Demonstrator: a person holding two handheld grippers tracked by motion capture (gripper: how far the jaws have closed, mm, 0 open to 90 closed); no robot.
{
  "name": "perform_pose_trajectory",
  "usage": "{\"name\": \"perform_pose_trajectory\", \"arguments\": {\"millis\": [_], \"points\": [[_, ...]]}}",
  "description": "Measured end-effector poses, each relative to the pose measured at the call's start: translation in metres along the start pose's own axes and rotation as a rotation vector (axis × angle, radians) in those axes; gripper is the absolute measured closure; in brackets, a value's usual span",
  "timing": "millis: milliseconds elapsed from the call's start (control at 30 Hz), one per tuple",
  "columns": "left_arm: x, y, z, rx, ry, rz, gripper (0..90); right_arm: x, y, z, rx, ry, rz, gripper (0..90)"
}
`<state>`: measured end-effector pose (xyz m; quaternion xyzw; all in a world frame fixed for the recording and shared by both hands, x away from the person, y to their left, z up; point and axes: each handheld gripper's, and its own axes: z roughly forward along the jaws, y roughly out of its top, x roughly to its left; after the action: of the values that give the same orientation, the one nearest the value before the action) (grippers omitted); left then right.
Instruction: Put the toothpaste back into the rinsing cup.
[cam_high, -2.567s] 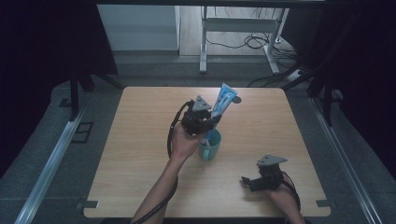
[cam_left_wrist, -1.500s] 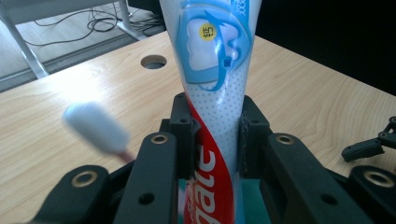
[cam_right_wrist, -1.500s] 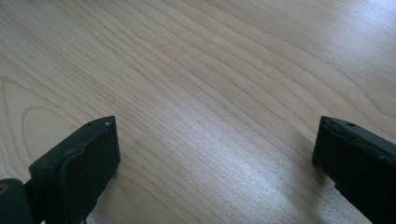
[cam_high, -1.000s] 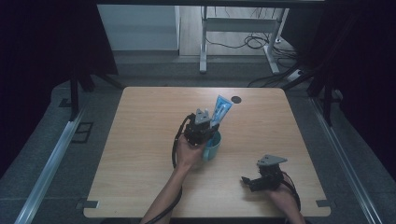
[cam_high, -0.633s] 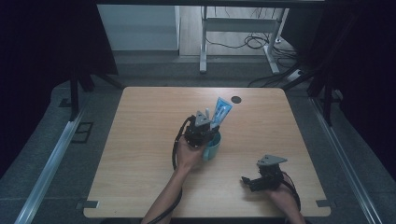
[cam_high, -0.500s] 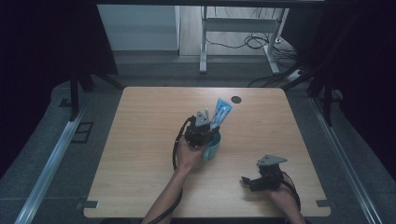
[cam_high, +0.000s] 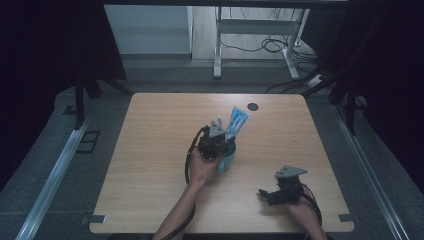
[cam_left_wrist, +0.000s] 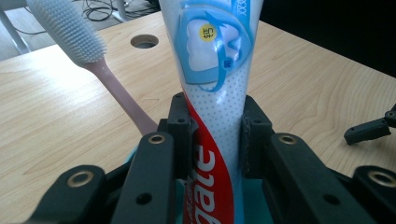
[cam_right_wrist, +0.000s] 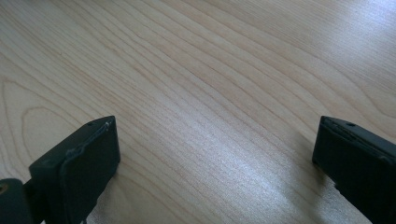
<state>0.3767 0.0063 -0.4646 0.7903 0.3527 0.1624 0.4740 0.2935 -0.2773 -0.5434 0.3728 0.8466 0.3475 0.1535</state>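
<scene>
Toothpaste, in a blue-and-white tube (cam_left_wrist: 212, 88) with a red band lower down, is held between the pads of the left gripper (cam_left_wrist: 215, 135), whose jaws are pressed against the tube's two sides. The tube is seen standing nearly upright, its long axis running from the teal cup (cam_high: 227, 157) below up to the flat crimped end, which leans slightly toward the far edge of the table (cam_high: 150, 165). The lower end is hidden behind the jaws, so how deep it sits in the cup cannot be told. A toothbrush (cam_left_wrist: 93, 56) with a pink handle and grey bristles is seen just beside the tube, also rising out of the cup and leaning away toward the left of the left gripper view; whether the two touch cannot be told.

The coming move is judged to turn on that upright axis: the tube lies straight ahead of the left jaws and directly above the cup, so it is either let down or drawn out along its own length, with little sideways travel needed. Care would be called for so that the toothbrush is not knocked.

The right gripper (cam_high: 285, 187) is rested low near the table's near right corner, well apart from the cup, its jaws spread wide with only bare wood between them. The left hand (cam_high: 202, 167) is by far the nearer to the tube.
</scene>
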Motion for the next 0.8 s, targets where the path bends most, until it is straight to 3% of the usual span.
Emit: {"name": "perform_pose_trajectory", "arguments": {"millis": [233,433,800], "points": [[0.0000,-0.0022,-0.0011,0.018,0.003,0.010,69.9,0.0000,0.0000,0.0000,0.000,0.000,0.000,0.3],[-0.0020,-0.0075,0.0003,0.060,0.027,0.045,68.5,0.0000,0.0000,0.0000,0.000,0.000,0.000,0.3],[-0.0010,-0.0061,-0.0020,0.070,0.023,0.041,65.3,0.0000,0.0000,0.0000,0.000,0.001,0.000,0.3]]}}
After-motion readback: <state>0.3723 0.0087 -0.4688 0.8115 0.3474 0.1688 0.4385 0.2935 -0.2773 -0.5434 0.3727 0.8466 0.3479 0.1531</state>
